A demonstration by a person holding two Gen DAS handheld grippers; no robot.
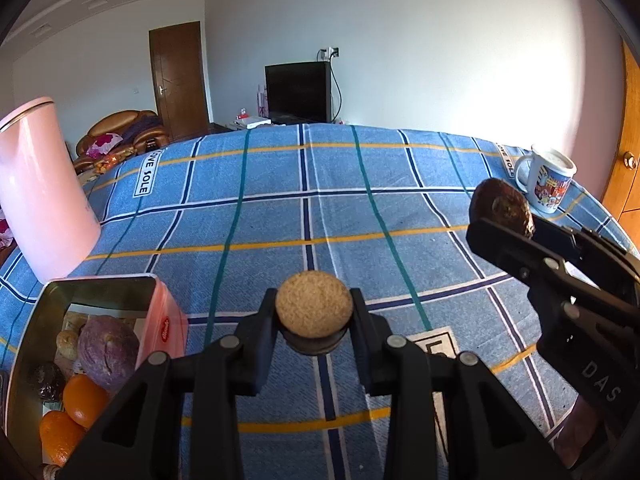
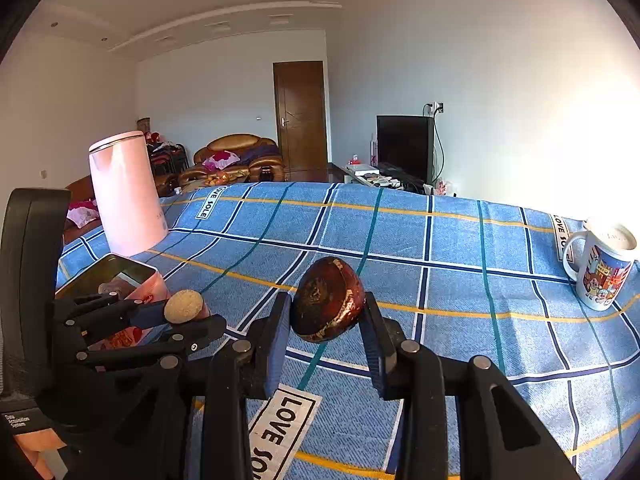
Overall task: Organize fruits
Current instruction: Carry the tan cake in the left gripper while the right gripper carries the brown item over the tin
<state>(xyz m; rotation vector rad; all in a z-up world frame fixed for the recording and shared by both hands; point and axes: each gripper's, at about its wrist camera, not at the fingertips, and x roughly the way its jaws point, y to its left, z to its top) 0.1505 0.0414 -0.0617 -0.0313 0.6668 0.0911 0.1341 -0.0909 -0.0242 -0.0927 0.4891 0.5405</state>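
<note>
My left gripper [image 1: 314, 312] is shut on a round tan fruit [image 1: 314, 308] and holds it above the blue checked cloth [image 1: 280, 208]; it also shows in the right wrist view [image 2: 184, 306]. My right gripper [image 2: 328, 308] is shut on a dark red-brown fruit [image 2: 328, 298], which shows in the left wrist view [image 1: 502, 208] at the right. A pink metal tin [image 1: 160, 320] at the lower left holds a purple fruit [image 1: 108, 352], oranges [image 1: 84, 400] and other small fruits.
A tall pink kettle [image 1: 44, 196] stands behind the tin at the left. A printed white mug [image 2: 604, 268] stands at the far right of the table. A sofa, a door and a TV are in the room beyond.
</note>
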